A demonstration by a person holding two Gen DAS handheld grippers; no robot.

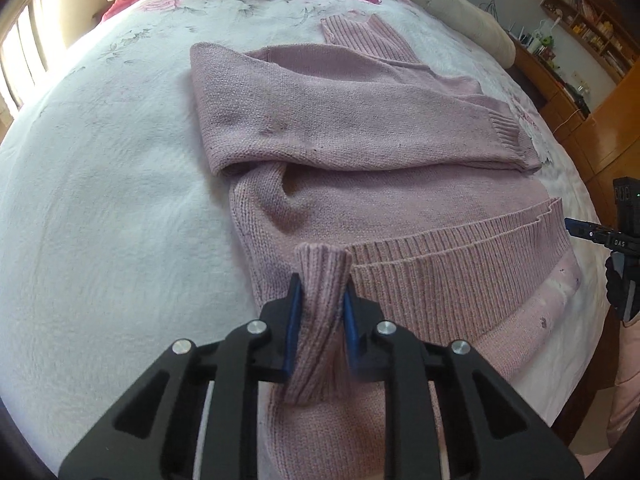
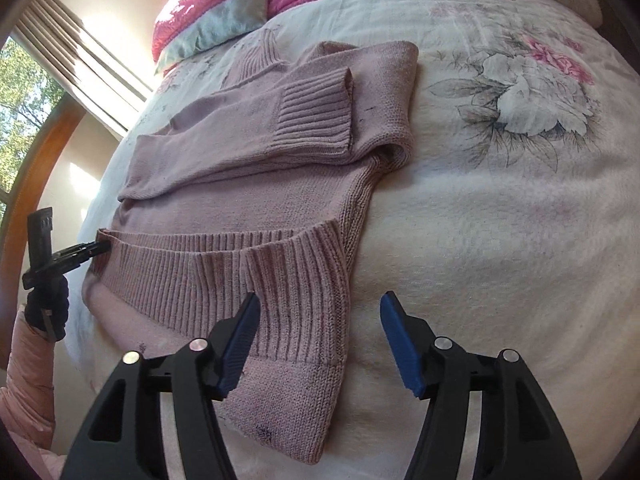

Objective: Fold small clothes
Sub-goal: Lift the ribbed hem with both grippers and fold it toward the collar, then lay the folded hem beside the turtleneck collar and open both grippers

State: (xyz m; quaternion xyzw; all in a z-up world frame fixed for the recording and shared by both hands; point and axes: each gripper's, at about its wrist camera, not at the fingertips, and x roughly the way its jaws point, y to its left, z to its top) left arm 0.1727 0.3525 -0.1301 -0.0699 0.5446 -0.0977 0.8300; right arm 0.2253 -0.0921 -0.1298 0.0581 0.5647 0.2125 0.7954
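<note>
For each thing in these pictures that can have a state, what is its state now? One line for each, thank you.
Left gripper: shut on the ribbed hem.
Right gripper: open, holds nothing, over the hem corner.
Pink sweater: lies on the bed, sleeves folded across the body.
Ribbed hem: lifted and bunched at the left gripper's end.
Bed cover: spread under the sweater.

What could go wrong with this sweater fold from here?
Only the left gripper pinches the ribbed hem; the right gripper is open over the other hem corner, holding nothing. Lifting now would probably pull the sweater askew, and the sleeves folded across it may slide off.
</note>
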